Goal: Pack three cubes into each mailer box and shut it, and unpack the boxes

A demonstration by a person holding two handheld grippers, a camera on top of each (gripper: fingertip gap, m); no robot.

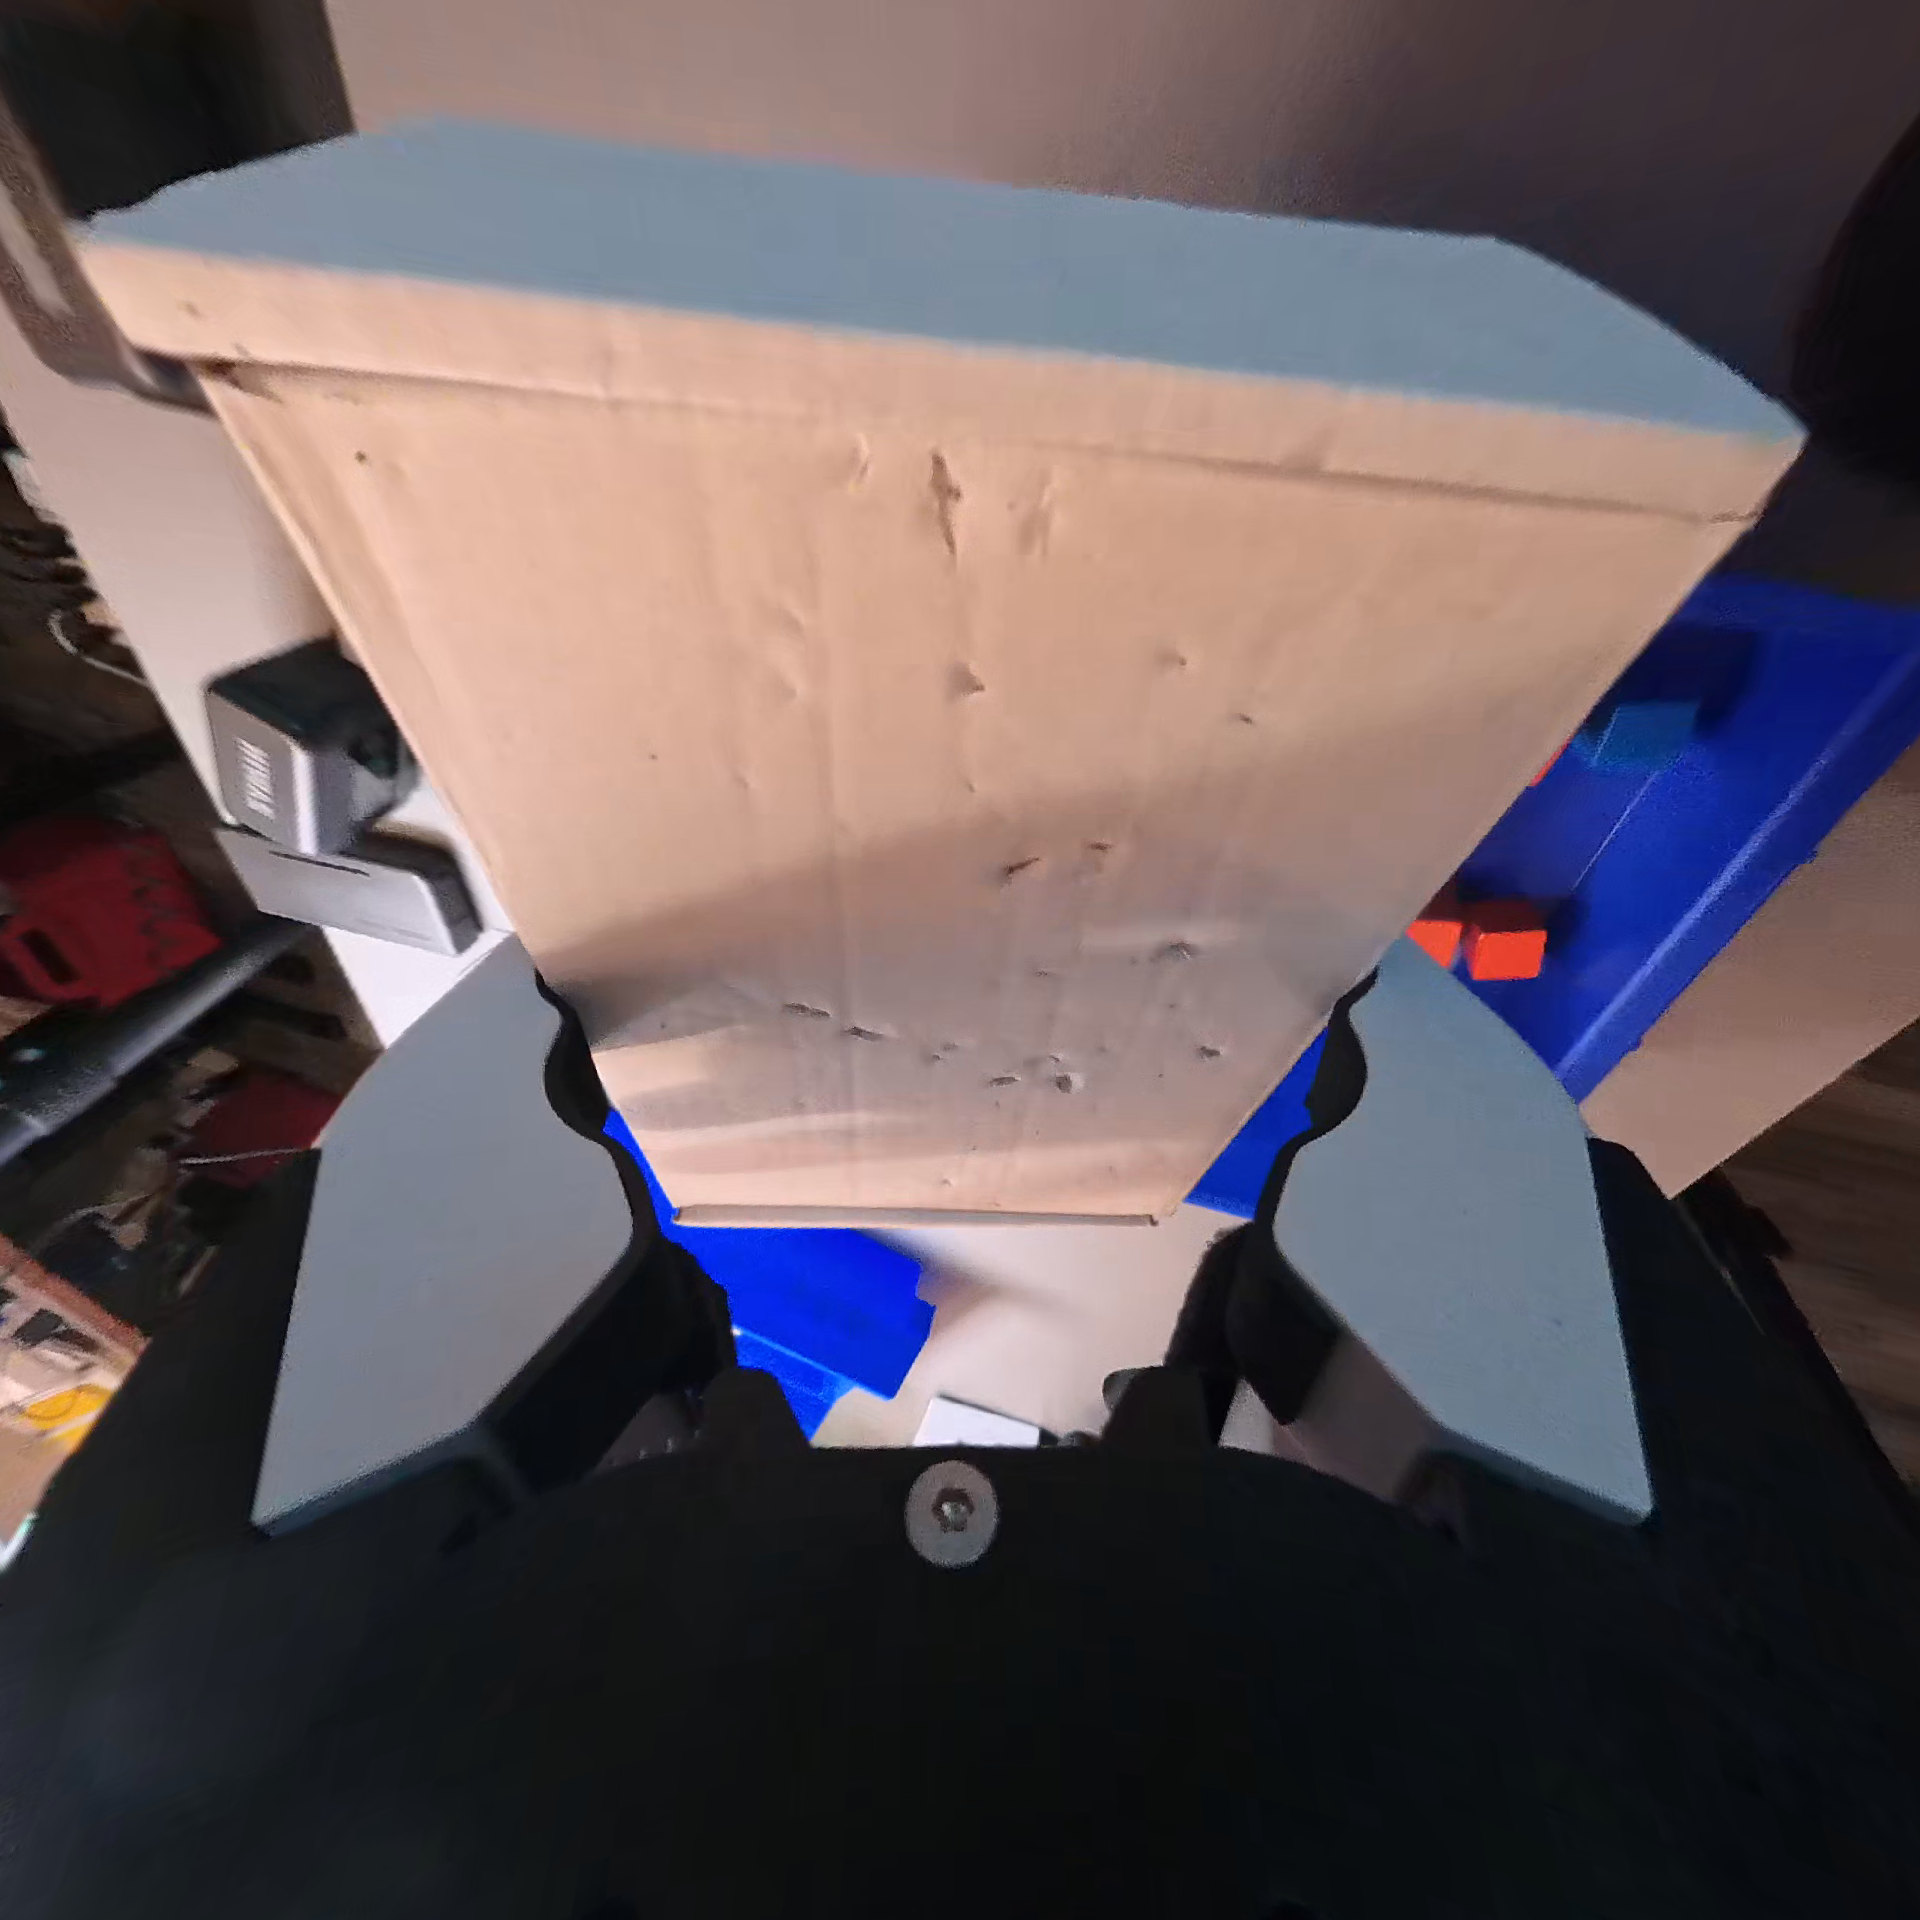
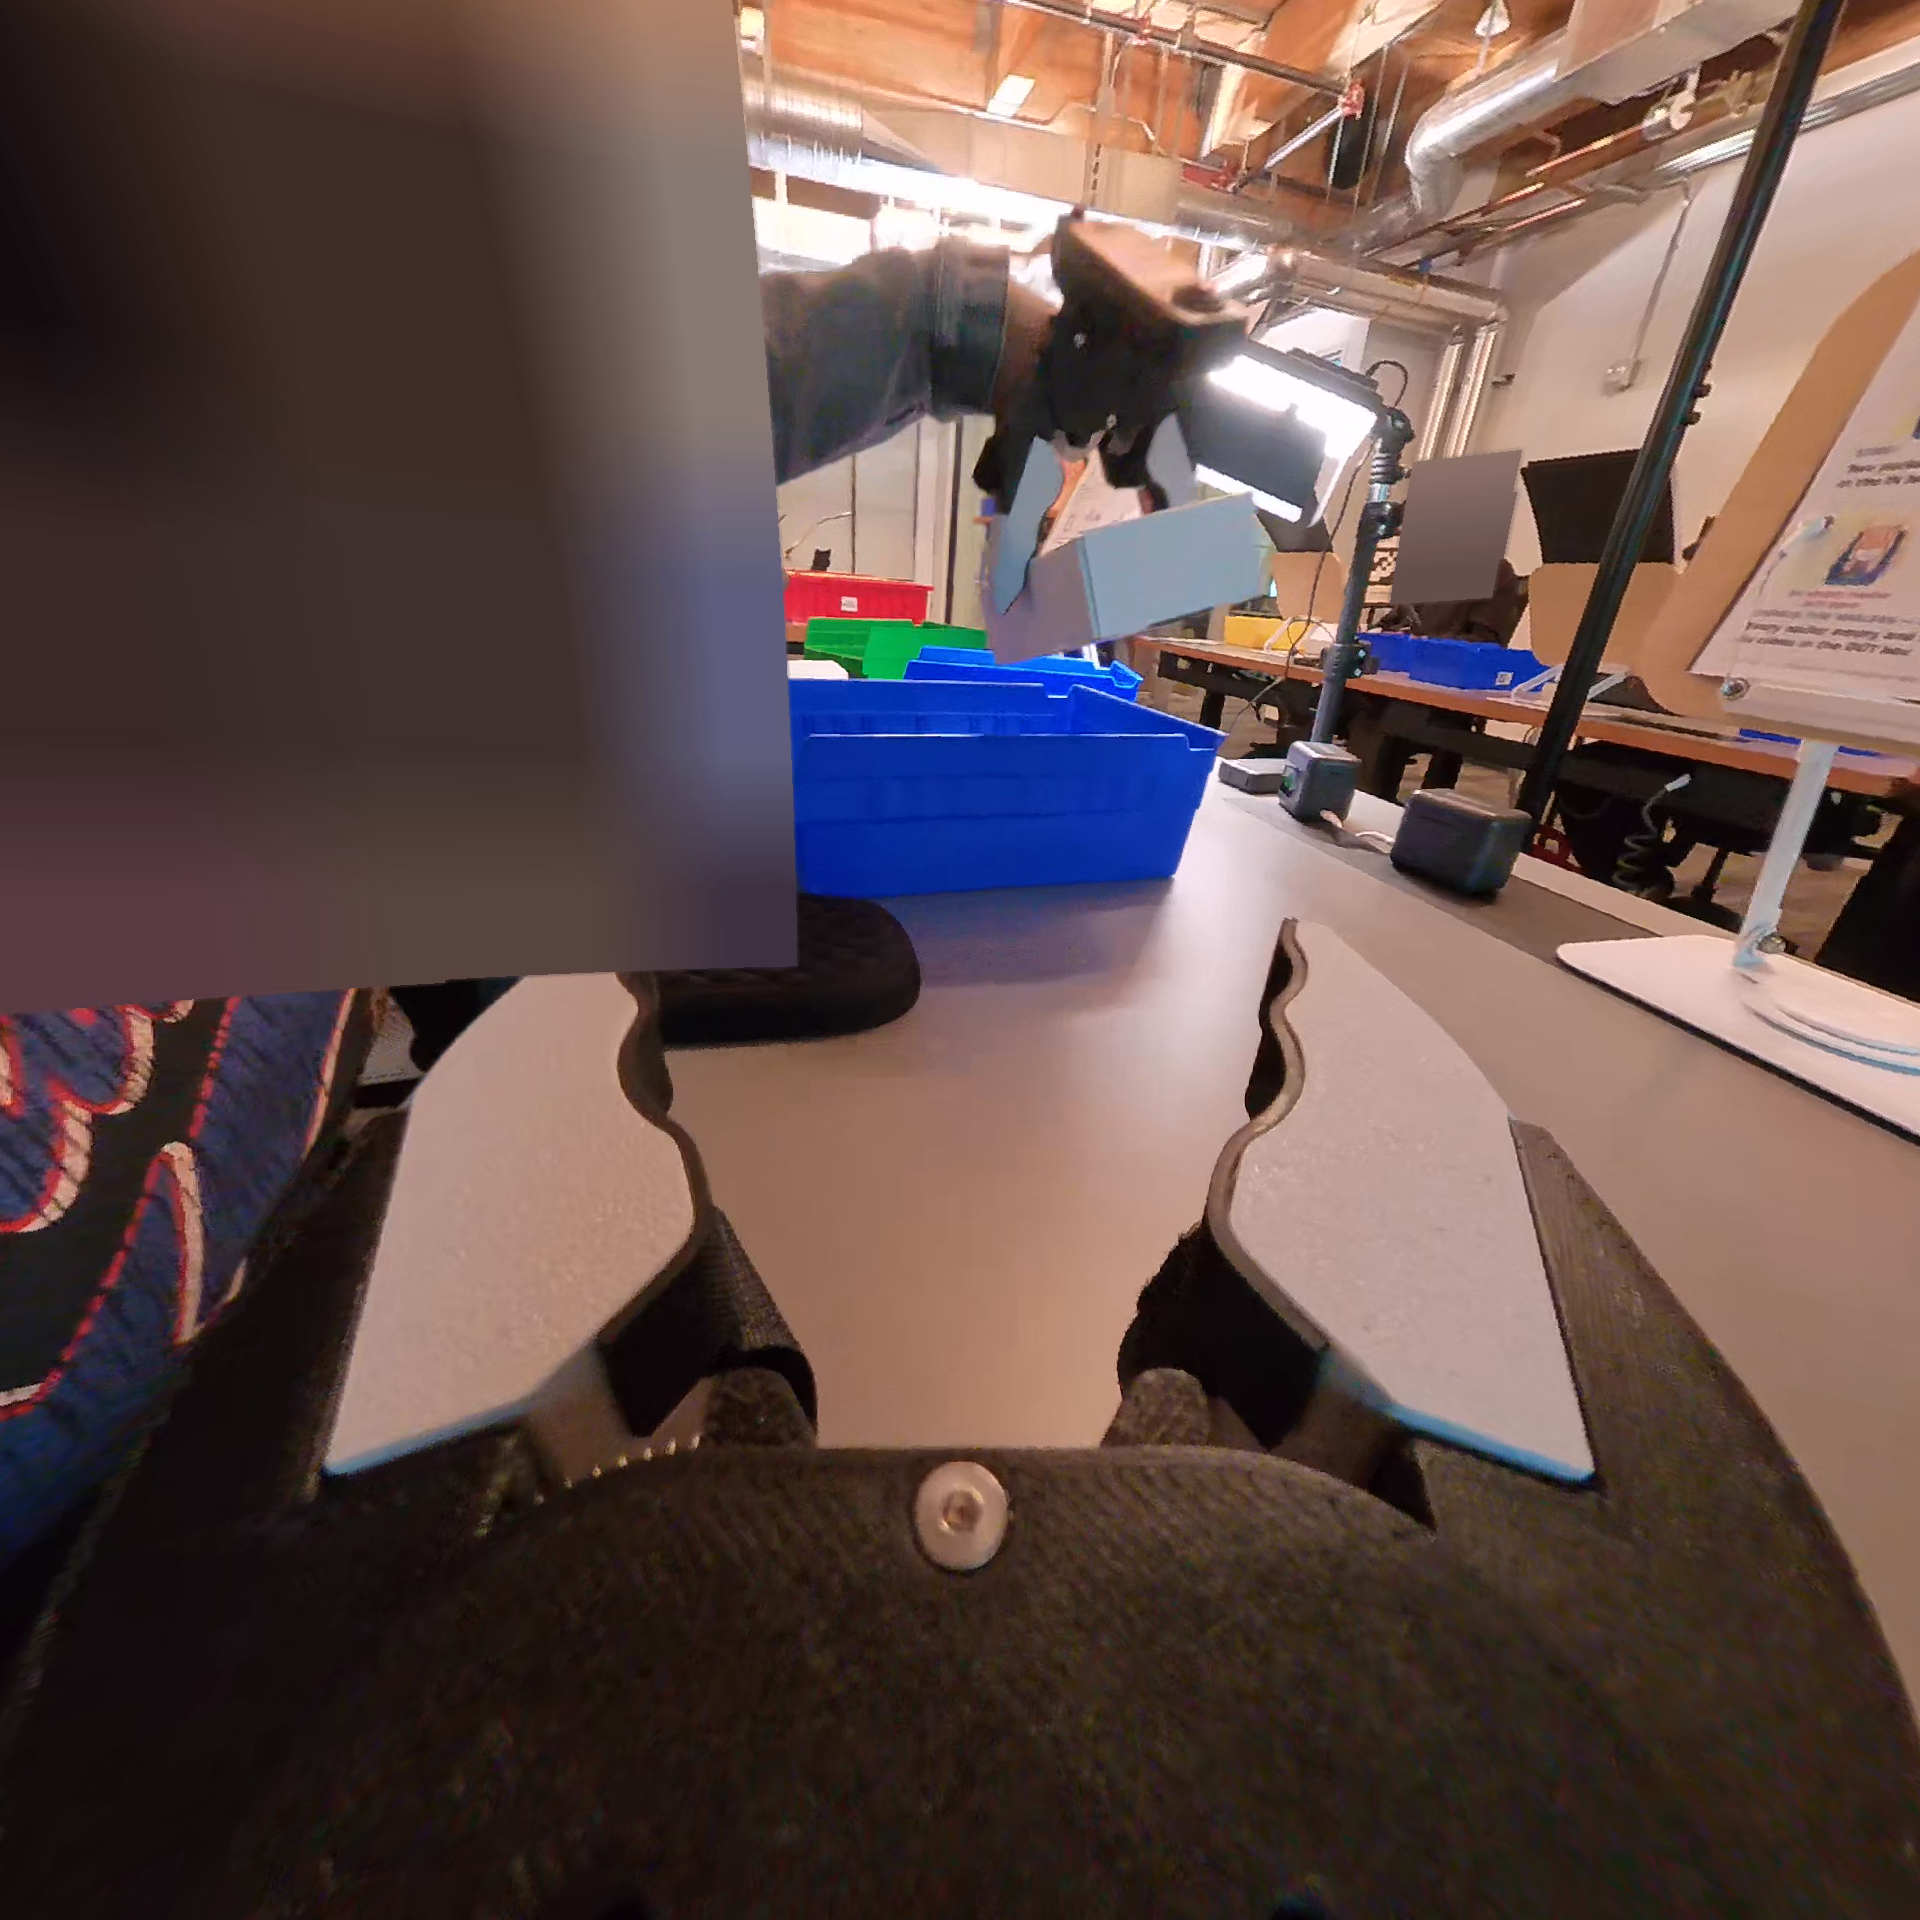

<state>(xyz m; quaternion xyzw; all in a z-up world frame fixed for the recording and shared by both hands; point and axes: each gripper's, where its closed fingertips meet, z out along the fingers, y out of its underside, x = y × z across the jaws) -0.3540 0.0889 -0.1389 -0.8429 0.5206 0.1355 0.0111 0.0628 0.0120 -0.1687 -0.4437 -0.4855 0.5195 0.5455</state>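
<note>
Between the fingers of the left gripper a mailer box is clamped, its dented brown cardboard face filling most of the left wrist view and its pale blue side seen along the top. Whether the box is shut or what it holds cannot be told from either view. Much of the blue bin beneath is hidden by the box; only 2 orange cubes and a blue cube are seen in the bin's exposed right part, and any further contents are covered. From the right wrist view the same left gripper is seen farther off, held by a sleeved arm, with the mailer box tilted in the air above a blue bin on the grey table; the cubes are not visible from there, being masked by the bin's wall. Red and green bins behind are partly cut off. A large blurred patch covers the upper left of that view. The right gripper is held low over the bare table, its jaws wide apart with nothing between them.
</note>
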